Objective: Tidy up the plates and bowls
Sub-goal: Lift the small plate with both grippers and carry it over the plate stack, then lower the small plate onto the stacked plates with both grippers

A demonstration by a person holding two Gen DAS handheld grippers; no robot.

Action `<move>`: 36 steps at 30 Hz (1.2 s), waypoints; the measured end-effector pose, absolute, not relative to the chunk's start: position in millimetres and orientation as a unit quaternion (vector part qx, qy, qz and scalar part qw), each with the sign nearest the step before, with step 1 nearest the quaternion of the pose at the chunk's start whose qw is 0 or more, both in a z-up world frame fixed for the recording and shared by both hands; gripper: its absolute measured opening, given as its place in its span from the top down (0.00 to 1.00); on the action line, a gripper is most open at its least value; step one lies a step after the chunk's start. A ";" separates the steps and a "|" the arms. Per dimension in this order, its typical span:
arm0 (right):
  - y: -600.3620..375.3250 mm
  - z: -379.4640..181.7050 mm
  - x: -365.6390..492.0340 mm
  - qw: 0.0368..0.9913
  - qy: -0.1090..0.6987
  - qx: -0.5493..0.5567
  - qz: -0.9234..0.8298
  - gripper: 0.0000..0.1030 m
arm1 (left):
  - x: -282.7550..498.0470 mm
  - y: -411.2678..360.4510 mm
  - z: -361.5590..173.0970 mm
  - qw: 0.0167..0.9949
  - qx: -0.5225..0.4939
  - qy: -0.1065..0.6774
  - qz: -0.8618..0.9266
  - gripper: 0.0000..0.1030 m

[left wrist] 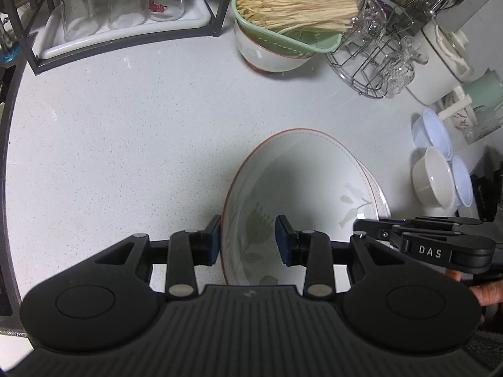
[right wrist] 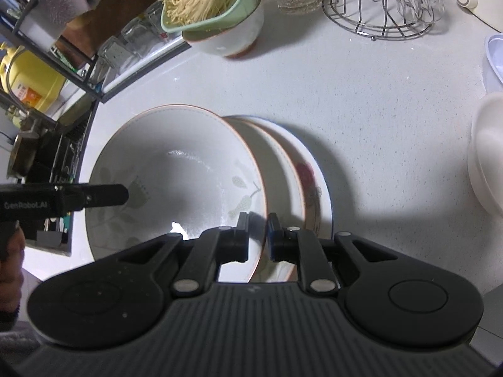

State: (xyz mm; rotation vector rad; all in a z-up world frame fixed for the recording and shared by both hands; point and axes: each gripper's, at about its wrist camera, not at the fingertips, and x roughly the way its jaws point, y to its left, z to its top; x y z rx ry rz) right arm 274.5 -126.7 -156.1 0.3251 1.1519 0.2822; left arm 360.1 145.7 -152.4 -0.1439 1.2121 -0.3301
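on the white counter [left wrist: 125, 125], both grippers straddle the leaf-patterned bowl's [right wrist: 176, 169] rim: left gripper [left wrist: 248, 238] spread loosely, right gripper [right wrist: 257, 235] nearly pinching, plates [right wrist: 314, 169] beneath.

Far ahead and to the left of the left gripper, three clear glasses [left wrist: 125, 1] stand upside down on a white tray [left wrist: 125, 36] inside a black metal rack [left wrist: 41, 59]. Straight ahead, a green colander [left wrist: 283, 42] holds pale enoki mushrooms [left wrist: 295, 6]. To its right, a wire stand [left wrist: 361, 72] carries cut-glass cups [left wrist: 399, 66], beside a white kettle [left wrist: 440, 59]. Up and to the left of the right gripper sits a yellow container [right wrist: 28, 78], and everything rests on a speckled white counter [left wrist: 125, 132].
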 end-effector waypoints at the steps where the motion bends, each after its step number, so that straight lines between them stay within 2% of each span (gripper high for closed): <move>1: -127.0 -156.9 273.7 0.816 0.542 0.152 0.134 0.85 | 360.4 144.0 -152.4 0.806 -0.064 0.568 -0.152 0.62; 15: -125.2 -153.0 273.8 0.829 0.530 0.111 0.140 0.84 | 371.0 126.6 -162.2 0.810 -0.027 0.575 -0.114 0.62; 36: -131.2 -144.6 268.3 0.843 0.511 0.105 0.131 0.84 | 351.6 134.2 -165.3 0.814 -0.105 0.567 -0.076 0.62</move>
